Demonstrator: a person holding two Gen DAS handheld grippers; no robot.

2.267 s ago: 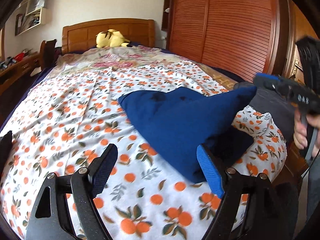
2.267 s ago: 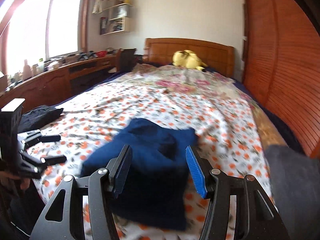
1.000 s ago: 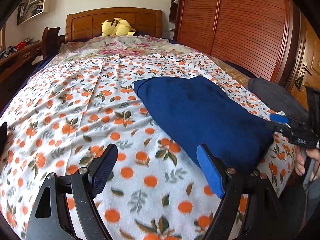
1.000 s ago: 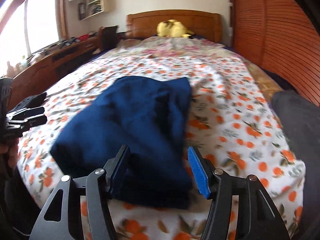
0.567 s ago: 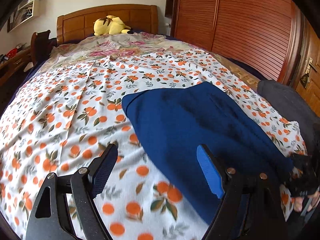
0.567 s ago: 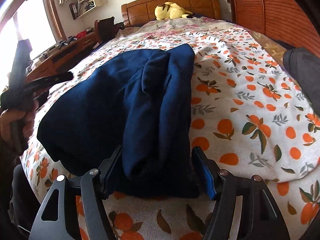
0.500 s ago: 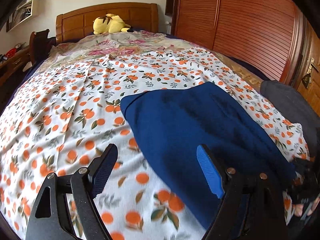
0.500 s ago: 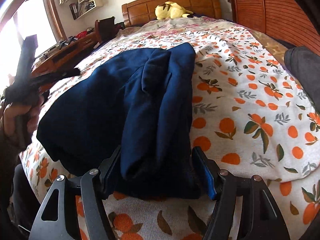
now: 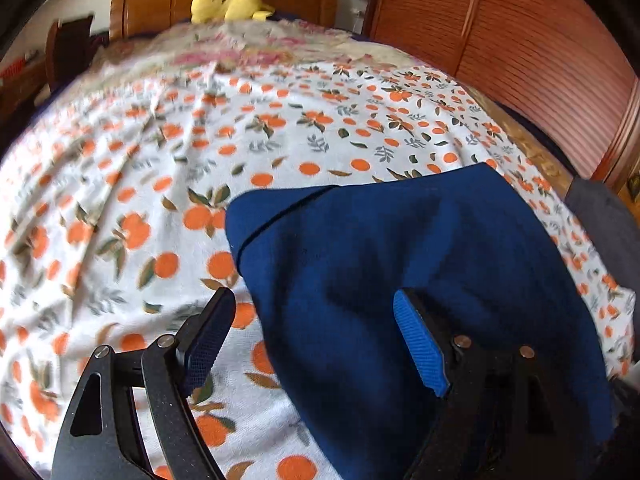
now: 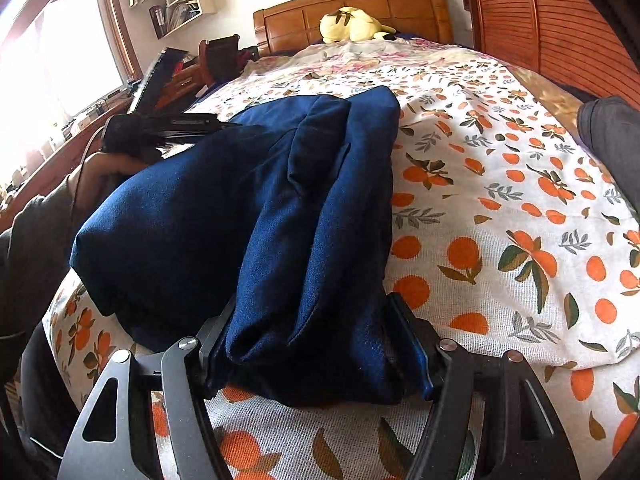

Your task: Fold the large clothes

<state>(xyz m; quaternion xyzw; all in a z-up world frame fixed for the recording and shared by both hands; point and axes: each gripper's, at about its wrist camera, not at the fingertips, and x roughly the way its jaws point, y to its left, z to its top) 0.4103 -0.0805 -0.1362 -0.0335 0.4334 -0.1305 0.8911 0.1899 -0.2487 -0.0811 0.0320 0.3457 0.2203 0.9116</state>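
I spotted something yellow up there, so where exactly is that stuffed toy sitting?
The yellow stuffed toy lies at the far end of the bed, right against the wooden headboard, top centre in both views, well beyond the blue garment.

Left gripper [image 9: 310, 340] slid over the garment [image 9: 420, 280] (jaws agape).

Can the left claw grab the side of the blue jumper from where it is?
Probably yes. The left claw hangs open right over the blue jumper's edge, one finger above the bedspread, the other above the cloth. Nothing lies between.
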